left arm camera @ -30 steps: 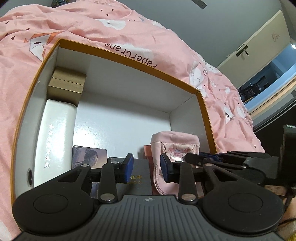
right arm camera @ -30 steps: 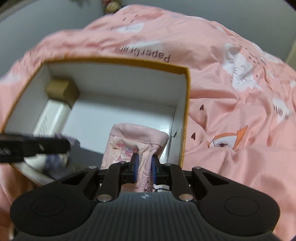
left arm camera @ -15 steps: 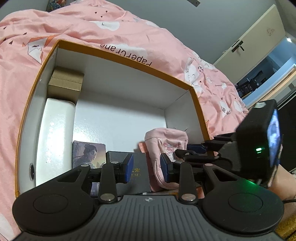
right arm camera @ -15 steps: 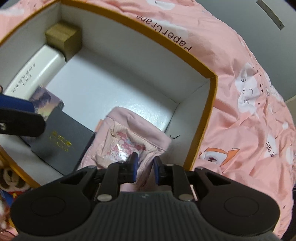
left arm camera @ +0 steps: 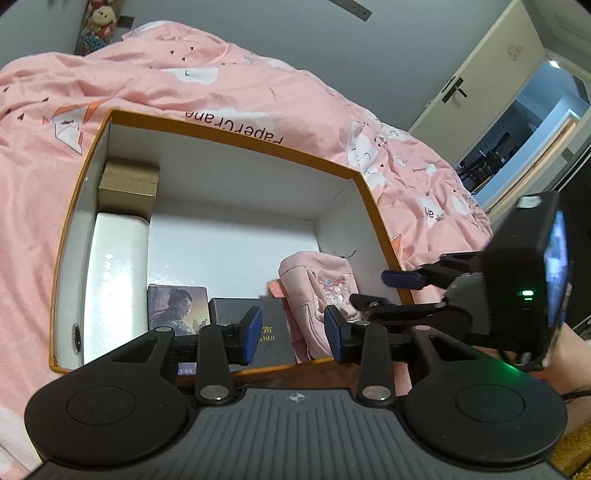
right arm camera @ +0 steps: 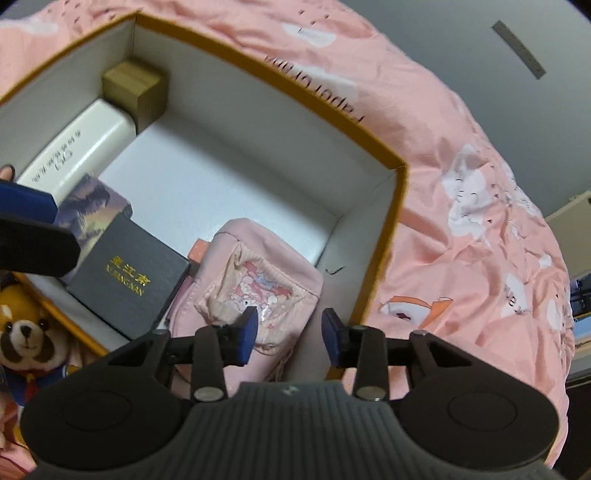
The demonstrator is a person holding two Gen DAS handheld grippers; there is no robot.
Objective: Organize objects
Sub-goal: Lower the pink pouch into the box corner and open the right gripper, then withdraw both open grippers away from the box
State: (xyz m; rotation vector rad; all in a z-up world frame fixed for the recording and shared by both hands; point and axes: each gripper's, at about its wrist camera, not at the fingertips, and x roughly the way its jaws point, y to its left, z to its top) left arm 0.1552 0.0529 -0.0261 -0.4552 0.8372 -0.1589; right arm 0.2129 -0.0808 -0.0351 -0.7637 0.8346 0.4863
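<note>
An orange-rimmed white box [left arm camera: 236, 142] [right arm camera: 280, 92] lies on a pink bed. Inside sit a brown carton [left arm camera: 129, 184] [right arm camera: 135, 88], a long white case [left arm camera: 114, 266] [right arm camera: 74, 147], a picture card box [left arm camera: 177, 308] [right arm camera: 92, 206], a black gold-lettered box [left arm camera: 273, 338] [right arm camera: 129, 280] and a pink pouch [left arm camera: 321, 284] [right arm camera: 258, 273]. My right gripper [right arm camera: 289, 338] [left arm camera: 373, 291] hovers over the pouch's near end, jaws opening, pads off the fabric. My left gripper [left arm camera: 293, 334] stands over the black box's near edge, jaws opening, nothing between them.
Pink printed bedding [left arm camera: 184, 81] [right arm camera: 480, 184] surrounds the box. A plush bear [right arm camera: 26, 339] sits just outside the box's near-left wall. More plush toys [left arm camera: 99, 26] stand at the headboard. An open door [left arm camera: 517, 122] is at the far right.
My right gripper let go of the pink pouch and spread its jaws, and it drew back with a roll. My left gripper backed away from the box and opened a little wider.
</note>
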